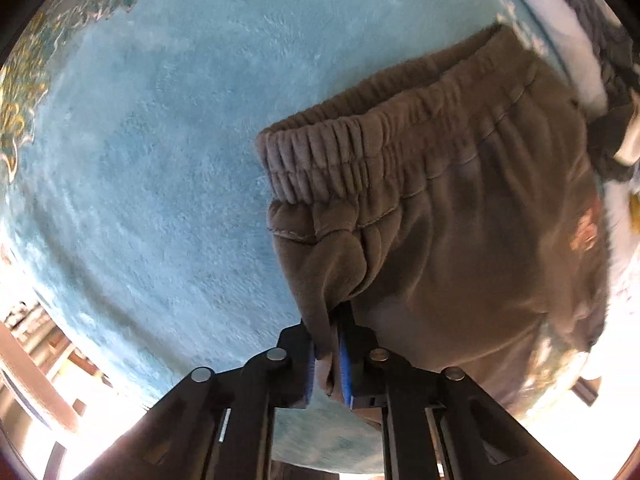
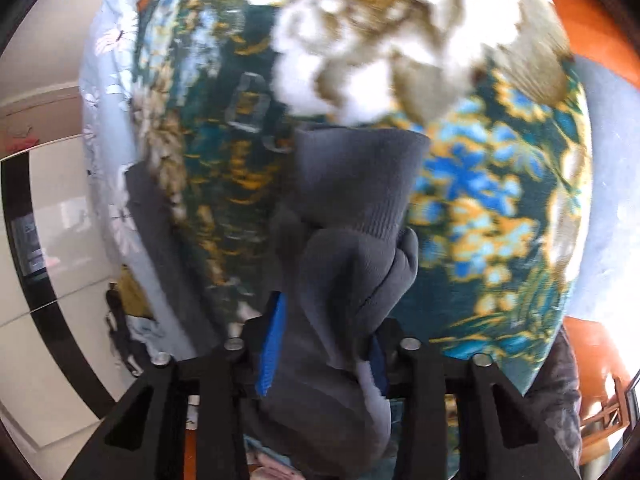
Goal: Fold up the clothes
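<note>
Brown sweatpants [image 1: 440,208] with a gathered elastic waistband hang from my left gripper [image 1: 330,356], which is shut on a fold of cloth just below the waistband, above a light blue fleece blanket [image 1: 160,160]. In the right wrist view my right gripper [image 2: 324,352] is shut on a bunched grey part of a garment with a ribbed cuff [image 2: 352,184], held above a dark green floral blanket [image 2: 480,220]. Whether the grey cloth belongs to the same sweatpants I cannot tell.
Other clothes are piled at the upper right of the left view [image 1: 592,60]. A white fluffy patch [image 2: 380,40] lies on the floral blanket. A pale flowered sheet [image 2: 108,120] and tiled floor [image 2: 48,240] are at the left. Orange wood [image 2: 592,20] edges the bed.
</note>
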Demonstrator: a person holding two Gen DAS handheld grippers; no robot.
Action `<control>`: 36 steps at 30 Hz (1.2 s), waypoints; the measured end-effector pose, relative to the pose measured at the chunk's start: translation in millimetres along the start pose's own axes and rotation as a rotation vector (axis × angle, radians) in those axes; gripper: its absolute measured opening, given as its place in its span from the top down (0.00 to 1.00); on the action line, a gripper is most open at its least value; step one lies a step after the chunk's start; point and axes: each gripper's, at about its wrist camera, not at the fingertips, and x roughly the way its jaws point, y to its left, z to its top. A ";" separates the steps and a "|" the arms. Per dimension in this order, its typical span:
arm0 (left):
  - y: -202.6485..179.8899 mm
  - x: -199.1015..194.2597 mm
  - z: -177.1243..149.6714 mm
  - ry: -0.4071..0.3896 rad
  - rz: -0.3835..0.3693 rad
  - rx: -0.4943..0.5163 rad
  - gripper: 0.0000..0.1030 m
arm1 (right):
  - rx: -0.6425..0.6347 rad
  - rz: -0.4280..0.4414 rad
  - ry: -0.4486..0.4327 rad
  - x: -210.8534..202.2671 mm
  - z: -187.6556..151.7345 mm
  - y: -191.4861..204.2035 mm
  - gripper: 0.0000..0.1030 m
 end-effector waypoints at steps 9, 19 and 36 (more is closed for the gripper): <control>-27.7 -70.2 3.8 -0.027 -0.276 -0.130 0.93 | -0.184 0.058 0.046 13.5 22.6 114.7 0.89; -101.7 -95.0 116.2 -0.018 -0.390 -0.231 0.93 | -0.417 0.030 0.089 69.4 46.8 272.4 0.94; -89.5 -68.6 129.5 0.012 -0.333 -0.261 0.92 | -0.395 -0.464 0.168 183.7 58.1 256.6 0.51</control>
